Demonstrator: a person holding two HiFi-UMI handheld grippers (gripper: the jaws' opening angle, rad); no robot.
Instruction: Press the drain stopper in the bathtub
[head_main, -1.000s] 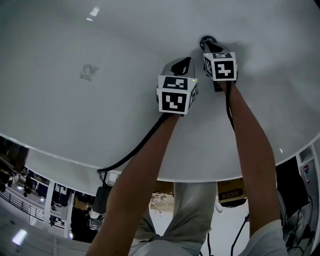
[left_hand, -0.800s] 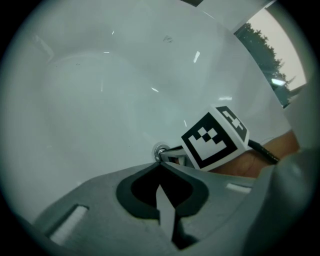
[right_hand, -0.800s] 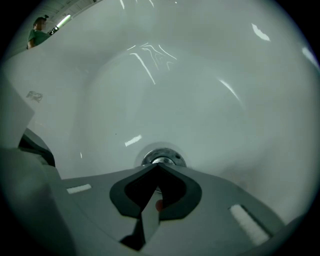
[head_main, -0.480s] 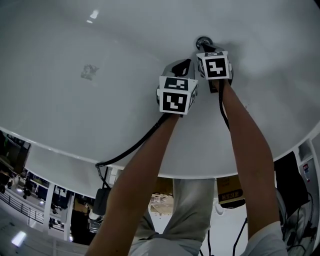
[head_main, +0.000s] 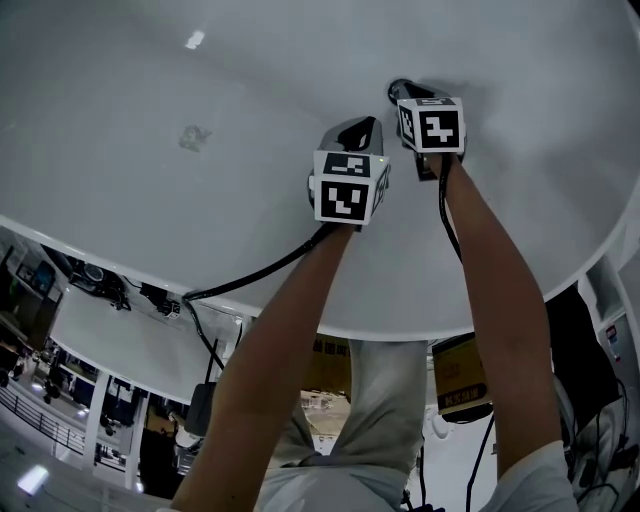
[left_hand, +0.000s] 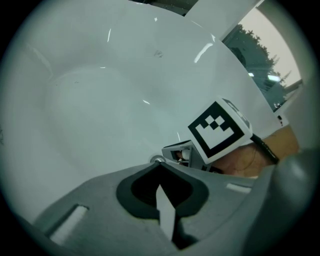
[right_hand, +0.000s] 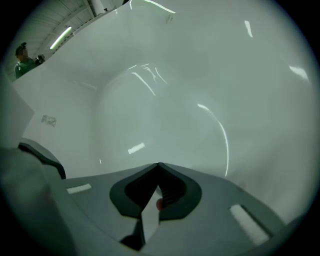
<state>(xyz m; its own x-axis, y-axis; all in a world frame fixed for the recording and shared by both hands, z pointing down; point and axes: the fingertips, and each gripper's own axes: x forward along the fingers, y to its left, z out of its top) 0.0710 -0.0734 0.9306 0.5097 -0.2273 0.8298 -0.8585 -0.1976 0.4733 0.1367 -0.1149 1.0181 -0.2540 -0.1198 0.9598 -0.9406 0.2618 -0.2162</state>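
Note:
The chrome drain stopper (head_main: 397, 89) sits in the white bathtub floor (head_main: 250, 90); only its edge shows past my right gripper (head_main: 405, 95). That gripper is shut, with its tips down on the stopper. In the right gripper view the closed jaws hide the stopper. My left gripper (head_main: 362, 129) is shut on nothing and hovers just left of the right one. In the left gripper view a sliver of the stopper (left_hand: 157, 160) peeks over the left gripper (left_hand: 159, 164), beside the right gripper's marker cube (left_hand: 219, 130).
The tub's curved rim (head_main: 180, 270) runs across the head view near my body. A black cable (head_main: 250, 275) trails from the left gripper over that rim. A faint mark (head_main: 193, 138) sits on the tub wall at left. A person in green (right_hand: 22, 59) stands far off.
Both grippers stay almost where they were, the right one still at the drain. The head view has shifted slightly, showing more beyond the rim at left.

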